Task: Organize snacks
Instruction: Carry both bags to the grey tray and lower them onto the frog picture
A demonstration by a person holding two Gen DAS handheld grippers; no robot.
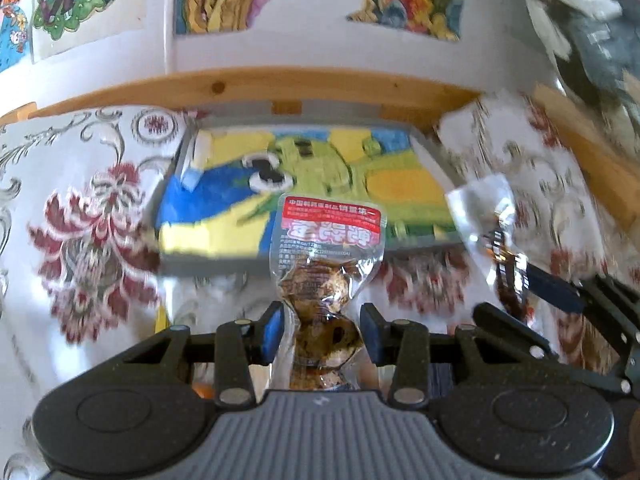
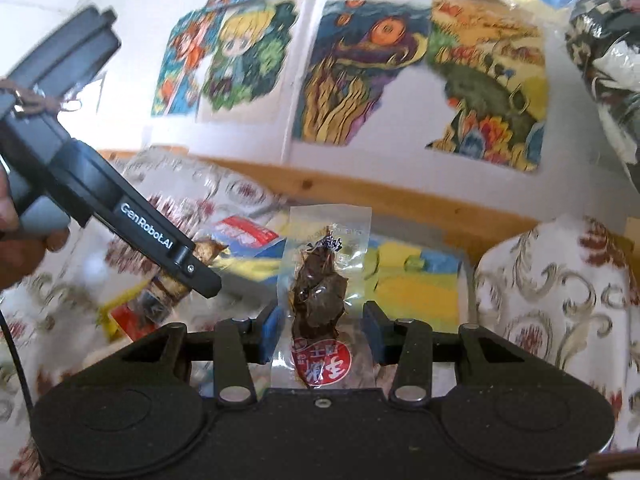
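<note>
Below, floral tablecloth (image 1: 80,208), drawings-covered wall (image 2: 260,128)

left gripper (image 2: 120,208) arm — "GenRobot.AI" | snack packets (image 1: 328,256) — Chinese print, too blurred

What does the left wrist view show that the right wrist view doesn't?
Only the left wrist: the left gripper clamping a clear egg pouch with a red label. Only the right wrist: the right gripper around a clear pouch of dark meat, and a hand. Both: the grey tray with a painted picture on the floral cloth.
</note>
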